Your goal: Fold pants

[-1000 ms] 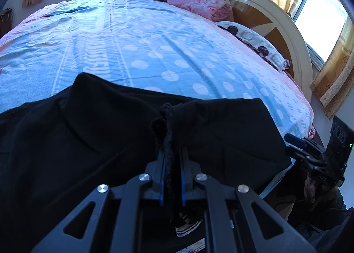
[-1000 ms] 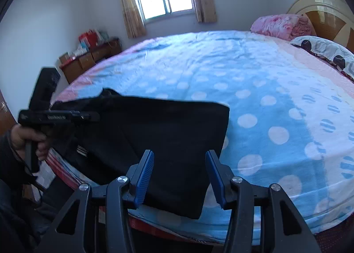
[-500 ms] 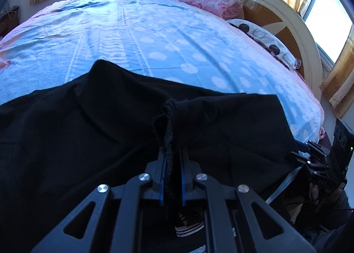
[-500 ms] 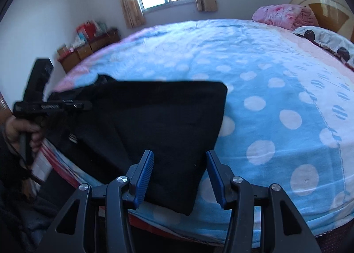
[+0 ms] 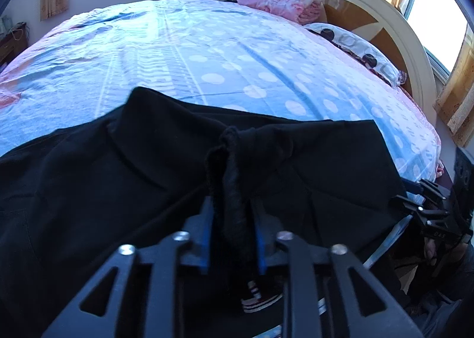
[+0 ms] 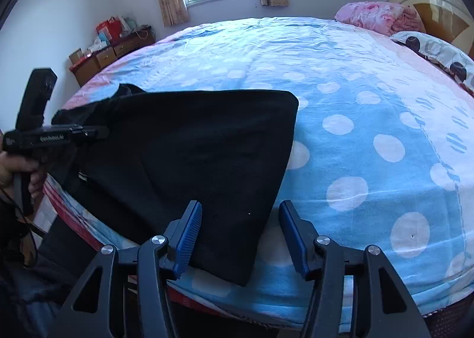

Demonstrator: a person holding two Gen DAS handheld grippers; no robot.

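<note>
Black pants lie folded across the near edge of the bed, with a bunched ridge of cloth standing up between the fingers of my left gripper. Its jaws are opening and the blue pads have come off the ridge. In the right wrist view the pants are a flat dark rectangle with one corner hanging over the bed edge. My right gripper hovers just above that corner, its jaws opening slightly, and the cloth edge lies below the gap untouched. The left gripper shows at the pants' far end, held by a hand.
The bed carries a blue polka-dot sheet stretching far back. A pink folded quilt and a spotted pillow lie against the curved headboard. A cluttered wooden dresser stands by the left wall. The right gripper shows at the right.
The left jaws, shut on the cloth ridge before, have parted. The pants lie lower and flatter on the bed. The right jaws stand slightly wider.
</note>
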